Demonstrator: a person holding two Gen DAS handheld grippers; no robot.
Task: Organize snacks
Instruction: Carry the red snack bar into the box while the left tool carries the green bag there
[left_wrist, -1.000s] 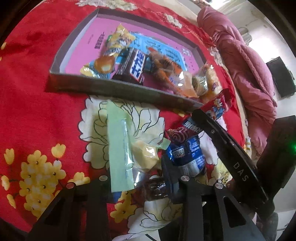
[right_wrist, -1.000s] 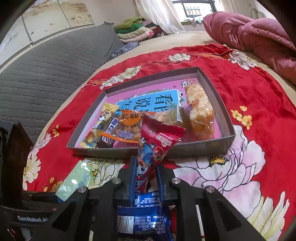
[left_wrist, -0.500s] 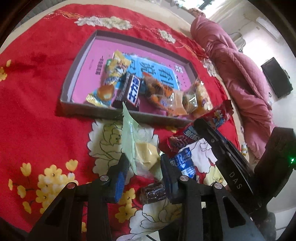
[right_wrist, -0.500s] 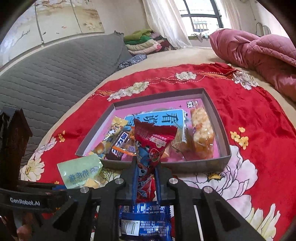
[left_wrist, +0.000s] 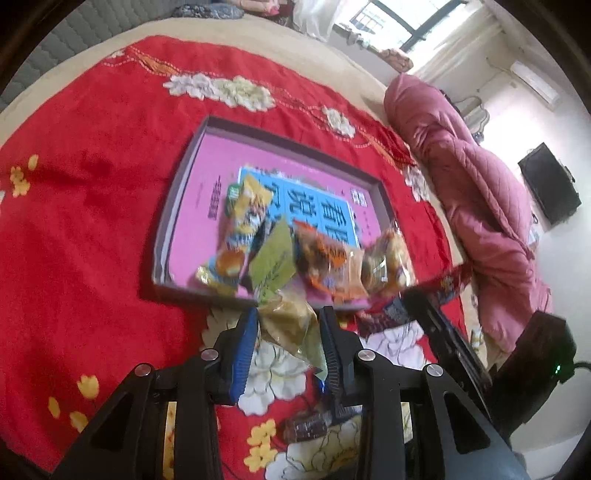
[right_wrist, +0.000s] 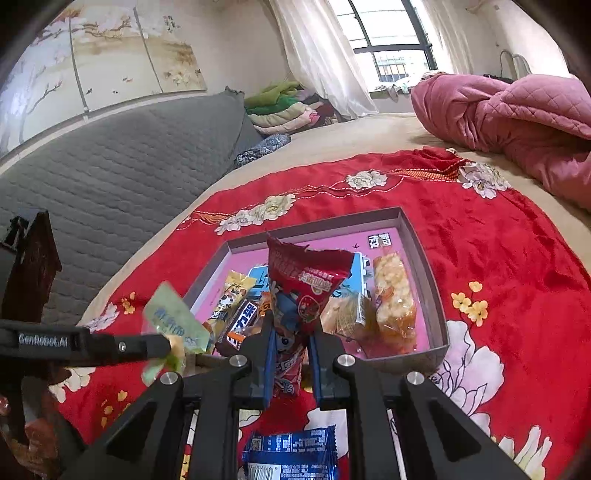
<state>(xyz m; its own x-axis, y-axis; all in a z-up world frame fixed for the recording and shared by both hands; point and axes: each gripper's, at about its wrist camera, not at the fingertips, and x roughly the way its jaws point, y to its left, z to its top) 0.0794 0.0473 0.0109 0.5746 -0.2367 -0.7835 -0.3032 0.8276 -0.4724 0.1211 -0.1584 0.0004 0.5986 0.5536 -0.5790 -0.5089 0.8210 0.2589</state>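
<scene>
We've got both packets up and heading for the tray (right_wrist: 437, 332). L gripper (left_wrist: 288, 332) closing on the green packet (left_wrist: 286, 321), hanging just short of the tray's 6 o'clock wall. R gripper (right_wrist: 291, 354) clamped tight on the red packet (right_wrist: 304, 291), same edge. Next, we reckon: carry past the wall, drop into bare pink floor at 10 o'clock. Blue packet (right_wrist: 291, 454) waits on the cloth.
</scene>
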